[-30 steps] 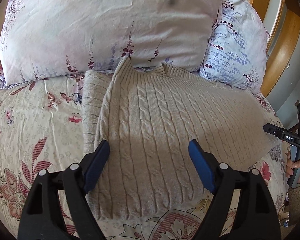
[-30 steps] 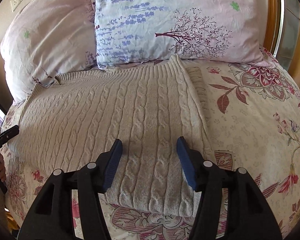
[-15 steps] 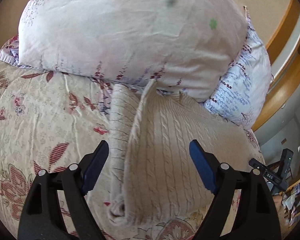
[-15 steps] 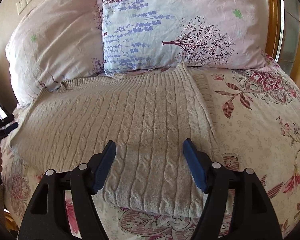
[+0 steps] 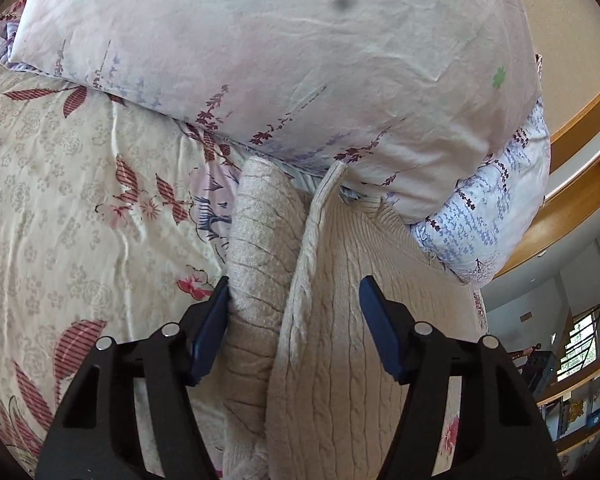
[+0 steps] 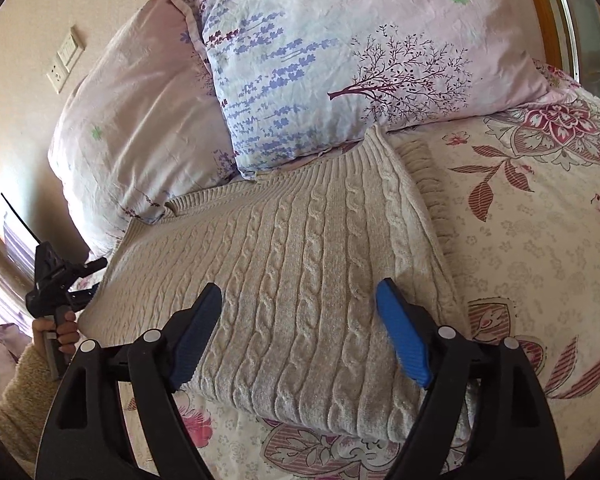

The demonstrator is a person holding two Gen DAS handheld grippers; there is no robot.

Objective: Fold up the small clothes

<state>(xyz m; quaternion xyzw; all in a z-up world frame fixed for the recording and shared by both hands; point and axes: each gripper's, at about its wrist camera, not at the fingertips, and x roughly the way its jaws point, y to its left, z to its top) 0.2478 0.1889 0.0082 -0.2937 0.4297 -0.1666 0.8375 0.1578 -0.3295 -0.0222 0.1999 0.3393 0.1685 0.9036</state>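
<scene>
Left wrist view: the left claw [image 5: 294, 322] sits low over the left side of the cream cable-knit sweater [image 5: 364, 320], which lies on the flowered bed [image 5: 68, 208] with its far end tucked against the pink pillow [image 5: 280, 52]. Its jaws are closing, and both the folded-in sleeve [image 5: 260, 248] and the raised edge of the body lie between them. The left pad [image 5: 210, 332] touches the sleeve; the right pad stands clear of the knit, so nothing is gripped yet. The risk here is that the claw pinches only the sleeve or only the top layer, so the fold drags unevenly and the sleeve slips out.

Right wrist view: the right claw [image 6: 300, 328] hovers over the near right part of the sweater [image 6: 300, 248], jaws opening wide with knit below them but not pinched. The sweater lies flat, its collar end under the purple-printed pillow [image 6: 340, 52]. At far left a hand [image 6: 58, 330] holds the other claw at the sweater's left edge. With this side free, a pull from the left could slide the whole garment across the bed instead of folding it, and the pillows could snag the collar.
</scene>
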